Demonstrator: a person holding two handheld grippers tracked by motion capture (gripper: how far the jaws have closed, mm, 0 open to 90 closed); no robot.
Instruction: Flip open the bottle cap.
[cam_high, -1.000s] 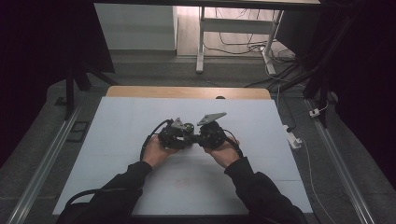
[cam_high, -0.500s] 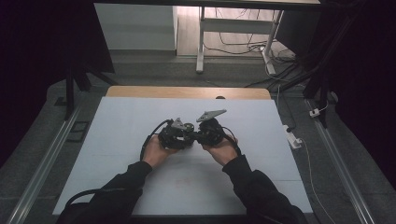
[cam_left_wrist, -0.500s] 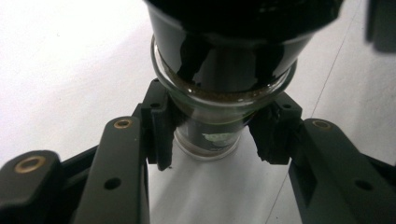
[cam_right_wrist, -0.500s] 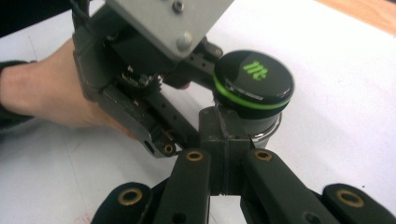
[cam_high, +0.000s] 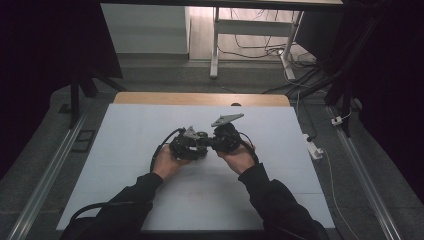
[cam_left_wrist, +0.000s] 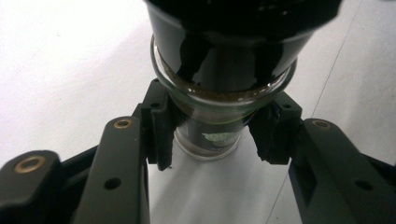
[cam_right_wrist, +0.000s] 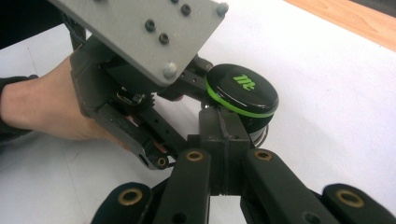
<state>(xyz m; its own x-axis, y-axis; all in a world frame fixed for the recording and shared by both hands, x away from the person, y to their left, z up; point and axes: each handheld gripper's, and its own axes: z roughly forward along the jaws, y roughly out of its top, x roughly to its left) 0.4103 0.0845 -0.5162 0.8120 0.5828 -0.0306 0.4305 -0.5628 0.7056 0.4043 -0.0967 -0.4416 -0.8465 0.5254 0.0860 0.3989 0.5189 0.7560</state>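
The small glass jar (cam_left_wrist: 212, 126), with a dark brownish content showing through its wall, stands on the white table (cam_high: 125, 150) near the middle, its black lid (cam_right_wrist: 242, 89) with a green ring and green logo on top. In the left gripper view the left gripper (cam_left_wrist: 212, 135) is clamped on the jar's glass body just below the lid, one pad on each side of it. In the right gripper view the right gripper (cam_right_wrist: 224, 154) has its jaws drawn together, pads meeting just below and in front of the lid; whether they pinch the lid's edge cannot be told, though they appear to hold nothing.

Against the frames of the last second very little has shifted: in the high view both hands sit in the same spot, the grippers (cam_high: 202, 142) nose to nose over the jar, the right wrist turned only slightly. My reading is that the jar is steadied for opening and the lid is still on, so unscrewing has barely begun, if at all.
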